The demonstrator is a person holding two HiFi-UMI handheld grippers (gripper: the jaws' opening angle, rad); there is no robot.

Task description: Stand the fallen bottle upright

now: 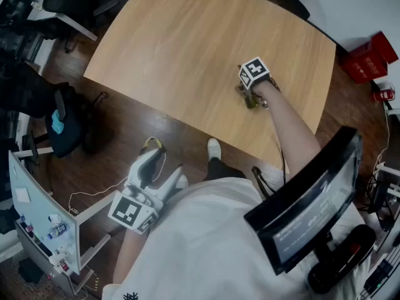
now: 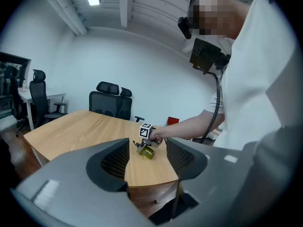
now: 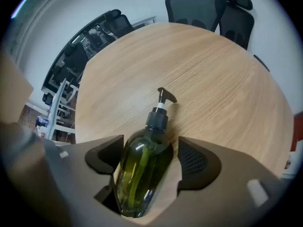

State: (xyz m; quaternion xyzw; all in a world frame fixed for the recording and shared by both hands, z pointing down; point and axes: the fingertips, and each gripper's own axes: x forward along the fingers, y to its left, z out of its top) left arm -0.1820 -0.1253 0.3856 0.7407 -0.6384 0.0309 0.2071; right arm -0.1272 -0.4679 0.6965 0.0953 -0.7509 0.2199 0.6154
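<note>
White short-sleeved shirt point(image 1: 206, 249) was worn. Grey moulded left gripper point(image 2: 147, 161) and right gripper point(image 3: 150, 157) had black ribbed pads point(image 2: 116, 161), white black-marked cubes point(image 1: 254, 72); black cable point(image 2: 218, 103) possibly ran from headset point(image 2: 185, 25).

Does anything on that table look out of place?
Yes: the green pump bottle lies on its side on the wooden table, between the right gripper's fingers, instead of standing upright. No spill shows.
</note>
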